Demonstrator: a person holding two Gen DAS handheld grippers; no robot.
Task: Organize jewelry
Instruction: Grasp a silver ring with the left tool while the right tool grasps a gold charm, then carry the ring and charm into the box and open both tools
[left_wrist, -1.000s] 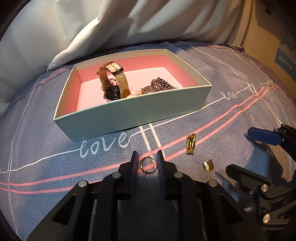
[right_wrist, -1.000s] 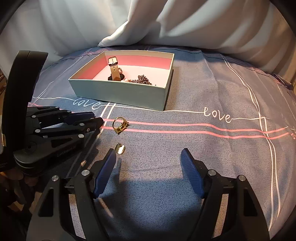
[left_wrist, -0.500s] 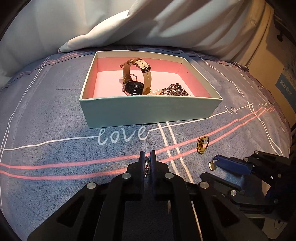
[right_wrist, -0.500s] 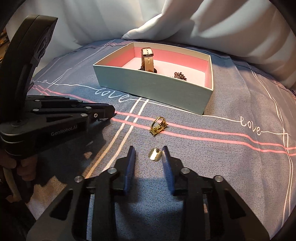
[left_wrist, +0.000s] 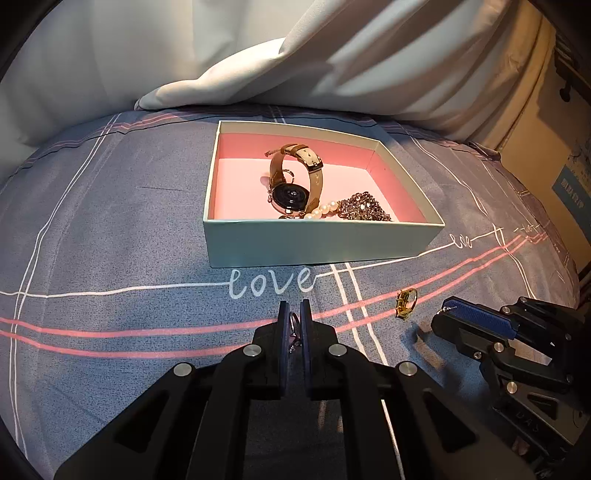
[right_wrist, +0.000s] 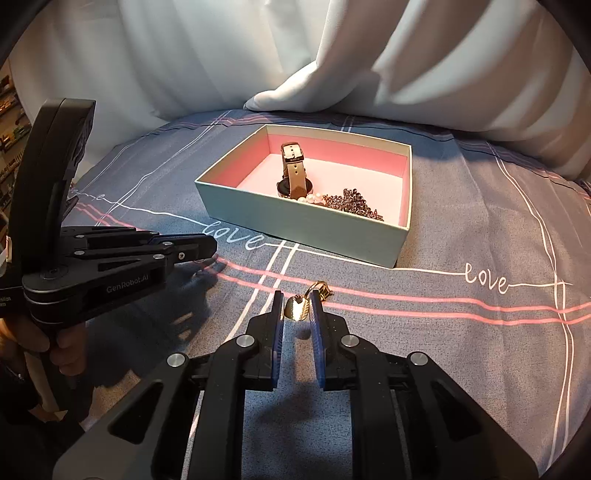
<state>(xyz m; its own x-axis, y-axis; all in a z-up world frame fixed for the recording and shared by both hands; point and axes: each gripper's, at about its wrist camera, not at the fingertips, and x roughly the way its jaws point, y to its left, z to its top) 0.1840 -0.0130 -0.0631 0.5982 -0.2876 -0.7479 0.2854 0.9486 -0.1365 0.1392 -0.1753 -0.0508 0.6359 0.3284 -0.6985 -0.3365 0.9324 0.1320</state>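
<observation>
Open bedspread (left_wrist: 110, 229) around box (left_wrist: 317, 243)

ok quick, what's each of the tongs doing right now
Left tongs: shut on the silver ring.
Right tongs: closing, the gold pendant pinched between them.

A grey-blue bedsheet (left_wrist: 110, 229) with pink stripes meets white curtains (right_wrist: 424, 55).

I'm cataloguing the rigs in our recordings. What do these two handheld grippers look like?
Both the left gripper and the right gripper are matte black plastic with silver screws and dark blue pads lining the jaws. Seen from the right wrist camera, the left one bears the white lettering "GenRobot.AI" and has a tall curved black handle.
</observation>
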